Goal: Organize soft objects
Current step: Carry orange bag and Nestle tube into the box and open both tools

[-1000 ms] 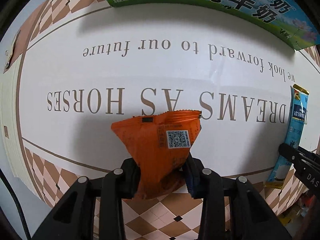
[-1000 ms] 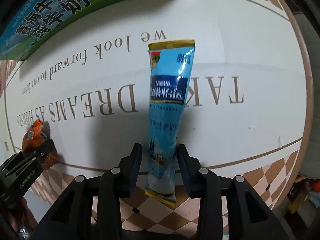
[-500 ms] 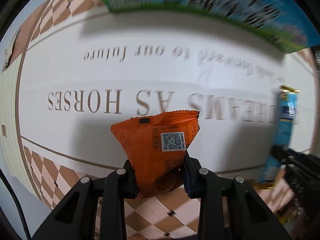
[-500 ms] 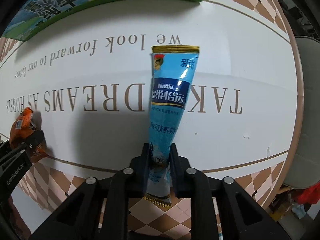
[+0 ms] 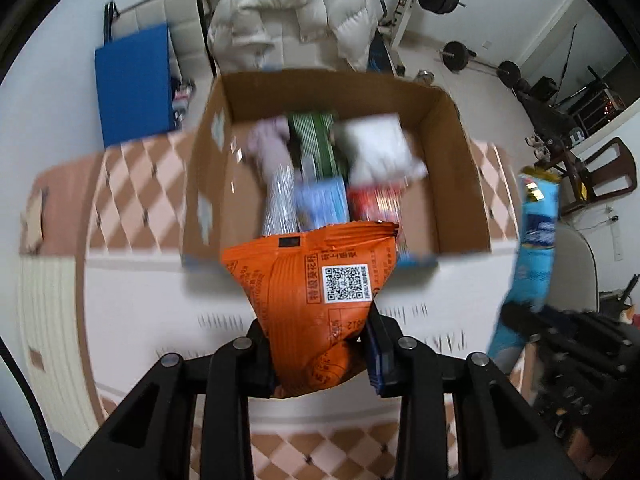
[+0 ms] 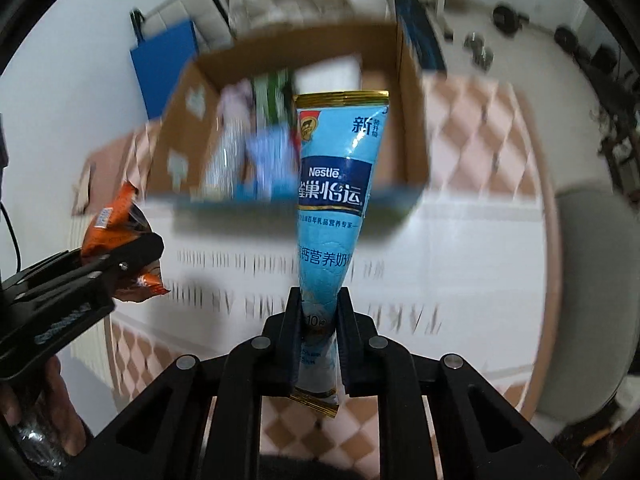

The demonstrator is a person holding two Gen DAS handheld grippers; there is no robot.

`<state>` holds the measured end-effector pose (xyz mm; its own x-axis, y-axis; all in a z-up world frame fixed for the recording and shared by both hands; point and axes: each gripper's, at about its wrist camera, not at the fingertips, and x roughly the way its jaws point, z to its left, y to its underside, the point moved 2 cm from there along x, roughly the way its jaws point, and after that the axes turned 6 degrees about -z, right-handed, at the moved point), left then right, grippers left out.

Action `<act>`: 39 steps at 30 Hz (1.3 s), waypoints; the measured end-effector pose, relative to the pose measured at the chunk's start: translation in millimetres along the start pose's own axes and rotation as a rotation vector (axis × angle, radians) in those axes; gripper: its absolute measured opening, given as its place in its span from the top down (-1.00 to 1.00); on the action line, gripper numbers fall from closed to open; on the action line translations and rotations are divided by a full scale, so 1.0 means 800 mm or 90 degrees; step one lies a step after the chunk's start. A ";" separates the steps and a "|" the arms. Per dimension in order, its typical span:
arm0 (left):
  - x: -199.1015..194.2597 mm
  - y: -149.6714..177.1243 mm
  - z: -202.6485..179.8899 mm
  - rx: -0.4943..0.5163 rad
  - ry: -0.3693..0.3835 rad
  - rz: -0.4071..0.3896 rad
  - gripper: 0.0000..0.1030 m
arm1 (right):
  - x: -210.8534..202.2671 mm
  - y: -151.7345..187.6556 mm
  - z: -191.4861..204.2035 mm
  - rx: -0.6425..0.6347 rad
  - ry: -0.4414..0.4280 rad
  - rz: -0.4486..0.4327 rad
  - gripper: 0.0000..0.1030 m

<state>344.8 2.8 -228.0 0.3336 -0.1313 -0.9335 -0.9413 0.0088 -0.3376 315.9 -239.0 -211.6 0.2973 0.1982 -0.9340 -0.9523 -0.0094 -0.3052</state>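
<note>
1. The left gripper is clamped on the lower part of an orange snack bag, which stands upright between its fingers, clear of the table and short of the cardboard box. The fingers pinch only the bottom of the bag. My worry is that the puffy foil could slide out if the grip eases or the gripper jerks, and the bag would land on the table, not in the box.

2. The box sits on the far side of the table with its top open. It already holds several packets, blurred here, crowded toward the back and middle. A bag let go too early could hit the near wall of the box and bounce back. One dropped onto the pile might slide off or sit above the rim.

3. The right gripper is closed around the narrow lower end of a blue milk powder sachet, whose long body rises above the fingers and leans slightly to the right. Held so low, the sachet may flop or swing as it travels and catch the box edge.

4. Both grippers head for the same opening side by side. If they arrive together they could knock each other, or one packet could dislodge the other.
</note>
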 end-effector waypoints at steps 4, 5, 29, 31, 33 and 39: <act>0.037 -0.070 0.024 -0.003 -0.020 0.023 0.42 | -0.001 -0.071 0.002 -0.004 0.023 -0.032 0.68; 0.053 -0.082 0.031 -0.005 -0.016 0.043 0.42 | 0.004 -0.089 -0.001 -0.004 0.029 -0.031 0.68; 0.245 -0.109 0.115 -0.057 -0.020 0.314 0.28 | 0.259 -0.173 -0.047 -0.003 0.125 0.189 0.30; 0.240 -0.109 0.112 -0.050 -0.009 0.309 0.07 | 0.258 -0.172 -0.043 -0.007 0.115 0.191 -0.49; 0.234 -0.111 0.107 -0.039 -0.011 0.299 -0.53 | 0.254 -0.172 -0.037 -0.005 0.089 0.185 -0.57; 0.212 -0.111 0.095 -0.042 0.000 0.271 -0.90 | 0.241 -0.176 -0.023 -0.005 0.090 0.174 -0.86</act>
<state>489.0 55.2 -365.3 -0.0853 -0.1300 -0.9878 -0.9963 -0.0014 0.0862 508.6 -217.7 -352.3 0.0377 0.0486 -0.9981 -0.9979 -0.0509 -0.0402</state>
